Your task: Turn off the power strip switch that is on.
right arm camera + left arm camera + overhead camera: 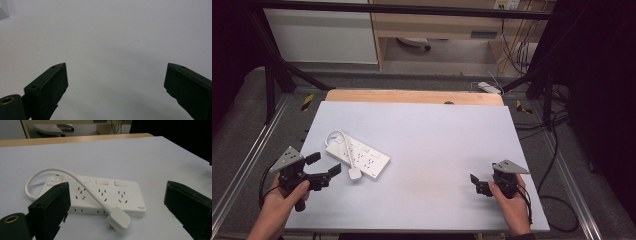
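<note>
A white power strip lies on the left half of the light grey table. Its white cable loops round from one end and crosses its top. The white plug rests on the table by its near edge. My left gripper is open just left of the strip, with the plug and strip showing between its jaws but untouched. My right gripper is open over bare table at the near right, holding nothing.
A wooden strip borders the table's far edge. Beyond it stand a shelf unit and loose cables on the floor. Metal frame rails run along both sides of the table.
</note>
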### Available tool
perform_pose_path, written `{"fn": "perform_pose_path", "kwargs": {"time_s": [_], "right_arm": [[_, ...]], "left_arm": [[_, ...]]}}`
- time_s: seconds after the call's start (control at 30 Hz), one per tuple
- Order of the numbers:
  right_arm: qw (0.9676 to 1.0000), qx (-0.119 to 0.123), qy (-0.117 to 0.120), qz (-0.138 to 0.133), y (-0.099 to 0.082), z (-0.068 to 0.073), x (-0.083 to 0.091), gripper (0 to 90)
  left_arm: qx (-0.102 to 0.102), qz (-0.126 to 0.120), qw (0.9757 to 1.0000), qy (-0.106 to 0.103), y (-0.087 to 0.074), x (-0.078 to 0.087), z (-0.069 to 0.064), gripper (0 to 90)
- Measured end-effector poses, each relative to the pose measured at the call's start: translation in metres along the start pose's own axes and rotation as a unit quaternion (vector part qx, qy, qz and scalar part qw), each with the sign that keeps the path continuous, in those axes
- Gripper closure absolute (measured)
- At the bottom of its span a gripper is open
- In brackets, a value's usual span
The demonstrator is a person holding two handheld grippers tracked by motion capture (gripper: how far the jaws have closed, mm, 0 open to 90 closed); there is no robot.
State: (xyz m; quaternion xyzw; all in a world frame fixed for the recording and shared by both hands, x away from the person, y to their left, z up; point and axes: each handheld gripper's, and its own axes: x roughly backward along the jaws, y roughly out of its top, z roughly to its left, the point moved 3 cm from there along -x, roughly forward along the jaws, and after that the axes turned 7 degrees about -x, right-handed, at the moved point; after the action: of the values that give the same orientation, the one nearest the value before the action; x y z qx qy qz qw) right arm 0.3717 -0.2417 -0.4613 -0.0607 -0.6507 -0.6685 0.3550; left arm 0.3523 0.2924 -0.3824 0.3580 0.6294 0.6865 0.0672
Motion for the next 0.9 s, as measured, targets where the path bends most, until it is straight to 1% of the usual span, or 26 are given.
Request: {"fn": "perform_pose_path", "kwargs": {"time_s": [0.23,0.47,0.77,0.9], "right_arm": [[1.0,0.0,0.0,0.0,0.0,0.0,0.0,5.4],[1.0,0.001,0.0,-0.001,0.0,0.0,0.0,5.3],[1.0,0.0,0.001,-0.002,0.0,0.001,0.001,5.3],[1.0,0.0,0.0,-0.002,0.001,0.001,0.001,5.3]], "left_arm": [[-0.005,-0.001,1.0,-0.003,0.008,-0.007,-0.002,7.1],[-0.011,-0.001,0.9999,-0.006,0.015,-0.01,-0.004,7.1],[-0.015,0.0,0.9999,-0.003,0.023,-0.017,-0.005,7.3],[-0.018,0.001,0.9998,-0.005,0.026,-0.02,-0.005,7.9]]}}
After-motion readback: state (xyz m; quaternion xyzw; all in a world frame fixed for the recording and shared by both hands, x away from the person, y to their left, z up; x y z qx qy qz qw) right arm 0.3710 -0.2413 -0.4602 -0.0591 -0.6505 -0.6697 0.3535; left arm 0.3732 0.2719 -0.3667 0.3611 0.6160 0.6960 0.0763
